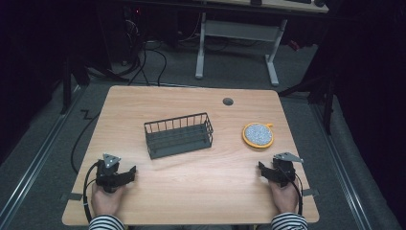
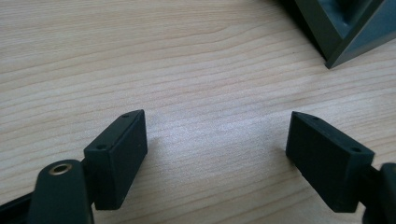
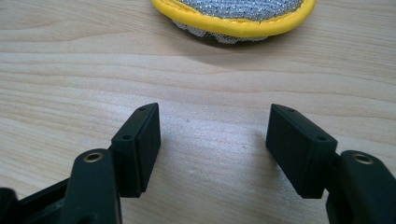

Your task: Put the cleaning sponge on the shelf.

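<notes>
A dark wire basket sits mid-table; a yellow-rimmed scrubber lies just right of it. The left gripper rests near-left of the basket, the right gripper near-right, both jaws spread wide and empty.

Each hand-held gripper, left and right, is black, topped by a grey three-cornered plate, with a black cable trailing back from it past the hand. Up close, the jaws are flat black rectangular blocks with small screw holes along their top edges, hinged on rounded arms bearing a brass-ringed hole. Behind each gripper, the person's sleeves are striped black and white.
</notes>
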`<action>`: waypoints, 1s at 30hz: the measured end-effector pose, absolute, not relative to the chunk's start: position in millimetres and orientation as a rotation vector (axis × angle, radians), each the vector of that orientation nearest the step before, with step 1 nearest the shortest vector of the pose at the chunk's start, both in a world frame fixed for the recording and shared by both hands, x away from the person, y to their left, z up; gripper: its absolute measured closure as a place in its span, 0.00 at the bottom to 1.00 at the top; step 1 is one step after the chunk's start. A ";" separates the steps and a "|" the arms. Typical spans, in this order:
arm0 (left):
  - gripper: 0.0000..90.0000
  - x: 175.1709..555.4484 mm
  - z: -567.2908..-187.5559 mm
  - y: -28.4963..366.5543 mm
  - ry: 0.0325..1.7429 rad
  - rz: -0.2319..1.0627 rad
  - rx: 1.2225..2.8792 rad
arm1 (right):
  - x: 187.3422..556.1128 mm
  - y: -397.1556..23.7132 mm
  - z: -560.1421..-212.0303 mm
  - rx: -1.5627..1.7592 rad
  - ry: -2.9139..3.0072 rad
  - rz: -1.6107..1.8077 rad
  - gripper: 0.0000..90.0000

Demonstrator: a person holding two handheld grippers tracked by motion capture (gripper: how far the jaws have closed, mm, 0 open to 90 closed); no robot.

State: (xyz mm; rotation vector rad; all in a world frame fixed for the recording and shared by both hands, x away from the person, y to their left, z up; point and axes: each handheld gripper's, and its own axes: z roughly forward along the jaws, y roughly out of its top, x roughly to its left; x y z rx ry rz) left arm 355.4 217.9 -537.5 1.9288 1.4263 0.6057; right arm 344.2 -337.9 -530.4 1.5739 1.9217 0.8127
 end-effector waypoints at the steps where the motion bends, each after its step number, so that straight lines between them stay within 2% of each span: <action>1: 0.23 355.4 -537.5 217.9 1.426 0.606 1.929 | 344.2 -337.9 -530.4 1.574 1.922 0.813 0.39; 24: 0.26 356.6 -537.1 215.0 1.463 0.623 1.904 | 345.2 -339.2 -529.9 1.569 1.935 0.818 0.41; 28: 0.32 356.2 -535.9 213.7 1.447 0.615 1.916 | 347.4 -338.1 -527.7 1.571 1.962 0.816 0.44; 30: 0.33 356.4 -532.0 212.1 1.444 0.558 1.913 | 349.7 -330.5 -525.2 1.531 1.981 0.834 0.50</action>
